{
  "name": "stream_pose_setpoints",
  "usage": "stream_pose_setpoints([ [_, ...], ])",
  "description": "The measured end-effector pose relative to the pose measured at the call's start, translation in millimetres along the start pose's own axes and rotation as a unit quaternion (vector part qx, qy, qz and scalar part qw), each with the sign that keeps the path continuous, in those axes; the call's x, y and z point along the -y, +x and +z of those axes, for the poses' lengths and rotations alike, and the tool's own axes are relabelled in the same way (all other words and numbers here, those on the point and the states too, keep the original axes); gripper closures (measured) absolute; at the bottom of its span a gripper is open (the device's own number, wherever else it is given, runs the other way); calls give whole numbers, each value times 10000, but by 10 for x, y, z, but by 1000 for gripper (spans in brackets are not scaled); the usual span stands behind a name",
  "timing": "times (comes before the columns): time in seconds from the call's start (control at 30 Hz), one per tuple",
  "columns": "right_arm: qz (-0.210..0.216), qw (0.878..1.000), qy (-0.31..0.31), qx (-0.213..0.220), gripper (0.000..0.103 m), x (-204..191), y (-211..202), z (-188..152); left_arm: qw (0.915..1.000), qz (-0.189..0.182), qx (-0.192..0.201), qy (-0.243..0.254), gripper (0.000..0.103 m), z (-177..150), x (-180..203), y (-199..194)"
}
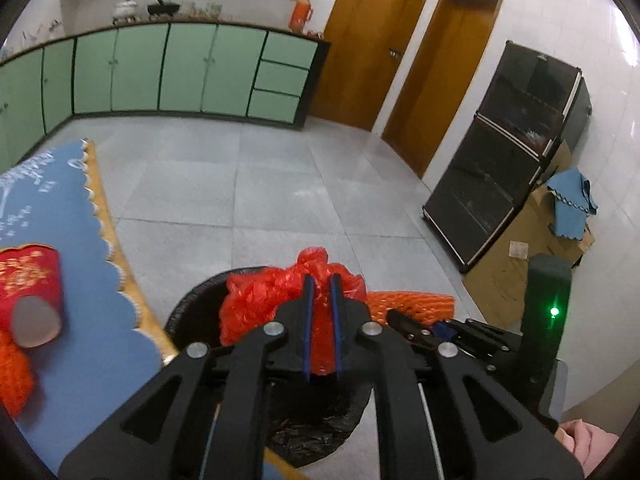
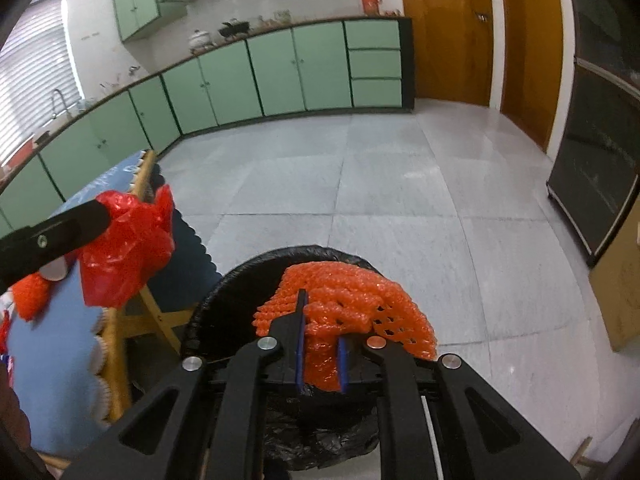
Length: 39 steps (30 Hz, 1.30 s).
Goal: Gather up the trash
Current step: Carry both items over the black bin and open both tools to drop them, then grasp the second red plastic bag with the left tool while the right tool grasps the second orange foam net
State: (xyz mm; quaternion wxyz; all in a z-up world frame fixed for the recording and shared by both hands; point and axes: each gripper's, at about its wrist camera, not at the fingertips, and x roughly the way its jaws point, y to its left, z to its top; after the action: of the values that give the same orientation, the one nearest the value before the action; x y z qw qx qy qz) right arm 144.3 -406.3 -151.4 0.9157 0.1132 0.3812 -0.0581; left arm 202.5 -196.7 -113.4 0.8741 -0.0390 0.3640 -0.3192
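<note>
My left gripper is shut on a crumpled red plastic bag and holds it above the black-lined trash bin. The bag also shows in the right wrist view, beside the table edge. My right gripper is shut on an orange foam fruit net and holds it over the same bin. The net shows at the right of the left wrist view. On the blue table cover lie a red paper cup on its side and another orange net.
A wooden table with a scalloped blue cover stands left of the bin. Green cabinets line the far wall. Two wooden doors, a dark shelf unit and cardboard boxes stand at the right. Grey tile floor lies ahead.
</note>
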Motion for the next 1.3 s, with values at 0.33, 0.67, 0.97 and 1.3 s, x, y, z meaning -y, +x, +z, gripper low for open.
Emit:
stream_pose_setpoints([
  [0.33,-229,9997,74,44,51,146,28,81,9990,279,253,-232,59,100,-105,-221],
  [0.67,320,9967,-304,678,21,-495,-523,225,9836,1605,747,-339,39,-105,-487,-1176],
  [0.97,1400,9807,-973,957,16,-1583,-823,170,9347,3337,839,-890,35,-609,-1258,-2221],
  [1.3,1923,9652,-1495,950,16,-2488,-846,-125,9038,3931,534,-1607,33,-1046,-1779,-2673],
])
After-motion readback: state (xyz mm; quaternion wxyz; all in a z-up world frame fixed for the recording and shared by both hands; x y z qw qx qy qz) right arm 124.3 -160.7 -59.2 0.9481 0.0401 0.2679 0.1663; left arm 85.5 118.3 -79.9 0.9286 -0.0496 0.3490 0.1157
